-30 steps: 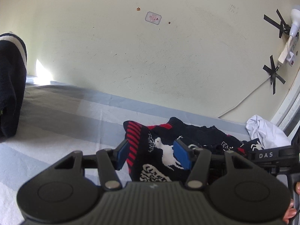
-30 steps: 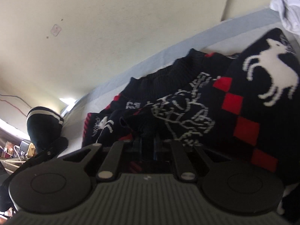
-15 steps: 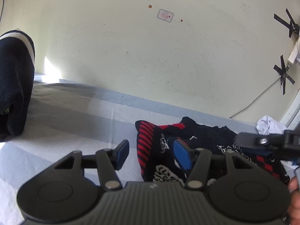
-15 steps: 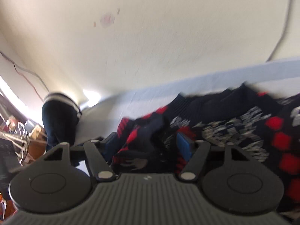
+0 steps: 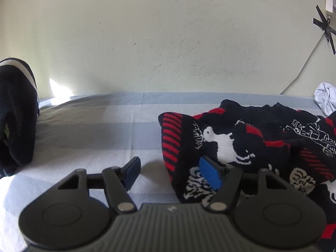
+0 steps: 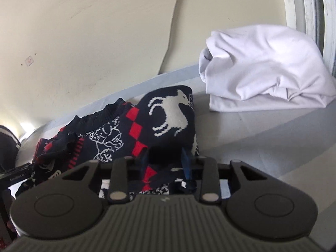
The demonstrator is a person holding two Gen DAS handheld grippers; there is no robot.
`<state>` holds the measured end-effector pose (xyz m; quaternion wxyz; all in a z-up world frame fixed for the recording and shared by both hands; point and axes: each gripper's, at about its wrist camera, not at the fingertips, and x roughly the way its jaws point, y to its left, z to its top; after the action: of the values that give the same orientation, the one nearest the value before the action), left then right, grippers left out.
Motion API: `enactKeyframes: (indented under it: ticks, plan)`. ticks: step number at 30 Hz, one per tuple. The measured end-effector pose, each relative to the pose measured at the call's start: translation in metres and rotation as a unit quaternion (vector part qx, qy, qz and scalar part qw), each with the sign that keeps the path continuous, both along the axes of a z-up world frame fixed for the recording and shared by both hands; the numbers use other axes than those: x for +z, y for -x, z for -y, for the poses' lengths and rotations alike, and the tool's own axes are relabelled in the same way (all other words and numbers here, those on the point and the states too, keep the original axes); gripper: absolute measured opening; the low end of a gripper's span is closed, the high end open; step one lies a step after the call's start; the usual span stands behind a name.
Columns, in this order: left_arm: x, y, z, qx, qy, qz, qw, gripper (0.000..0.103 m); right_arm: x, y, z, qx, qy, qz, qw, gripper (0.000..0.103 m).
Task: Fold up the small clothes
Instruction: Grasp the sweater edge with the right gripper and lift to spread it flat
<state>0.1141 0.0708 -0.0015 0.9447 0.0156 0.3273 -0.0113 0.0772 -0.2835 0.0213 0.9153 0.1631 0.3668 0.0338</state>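
- A small dark navy knitted sweater (image 5: 247,145) with red stripes, red checks and white animal and line motifs lay crumpled on the pale blue-and-grey striped bed sheet (image 5: 94,130), close to the cream wall (image 5: 168,48).
- In the left wrist view the sweater's red-striped ribbed edge faced away from the wall's cable side, with a white animal figure just behind it; the rest of the knit was bunched in uneven folds.
- In the right wrist view one flap stood raised, showing a white deer-like figure beside a column of red diamonds.
- The left gripper (image 5: 170,172) had its jaws opening. One blue pad (image 5: 210,174) sat against the sweater's edge and the other was over bare sheet; the striped edge lay partly between them, not pinched. Released.
- The right gripper (image 6: 166,161) had its jaws closing with a fold of the sweater between them. The pads were mostly hidden by dark knit, so whether they pressed on it could not be told.
- A folded white cloth bundle (image 6: 262,69) rested on the sheet beyond the sweater, apart from it, near the white frame.
- A rolled dark garment with a white band (image 5: 14,113) lay on the sheet well apart from the sweater, on its other side.
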Motion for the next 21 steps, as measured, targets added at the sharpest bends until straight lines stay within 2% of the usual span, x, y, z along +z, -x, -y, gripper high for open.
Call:
enactKeyframes:
  ticks: [1,5,7,10,12,15,19,21]
  plan:
    - [0.001,0.001,0.0,0.001,-0.002,0.001,1.0,0.066,0.006,0.008,-0.001,0.011,-0.001,0.012,1.0,0.044]
    - [0.012,0.007,-0.002,0.022,-0.013,0.005,0.9997,0.068,0.023,0.049,0.003,0.051,-0.029,0.05,0.997,0.047]
    - [0.029,0.018,0.0,0.019,-0.004,0.03,0.9994,0.068,0.024,0.069,0.005,0.058,-0.029,0.059,0.996,0.048]
    - [0.054,0.037,0.018,-0.02,0.001,0.062,0.9979,0.071,0.015,0.092,0.021,0.05,-0.063,0.062,0.995,0.049]
    - [0.059,0.043,0.041,-0.059,-0.025,0.066,0.9957,0.074,0.006,0.1,0.031,0.04,-0.102,0.054,0.992,0.049]
    - [0.055,0.034,0.068,-0.076,-0.055,0.056,0.994,0.072,0.0,0.095,0.039,0.026,-0.132,0.049,0.99,0.05]
    - [0.046,0.008,0.079,-0.073,-0.01,0.019,0.9971,0.065,0.0,0.066,0.039,0.042,-0.168,0.063,0.983,0.05]
    - [0.037,0.0,0.086,-0.078,-0.028,0.004,0.9966,0.058,-0.006,0.045,0.034,0.042,-0.164,0.053,0.984,0.05]
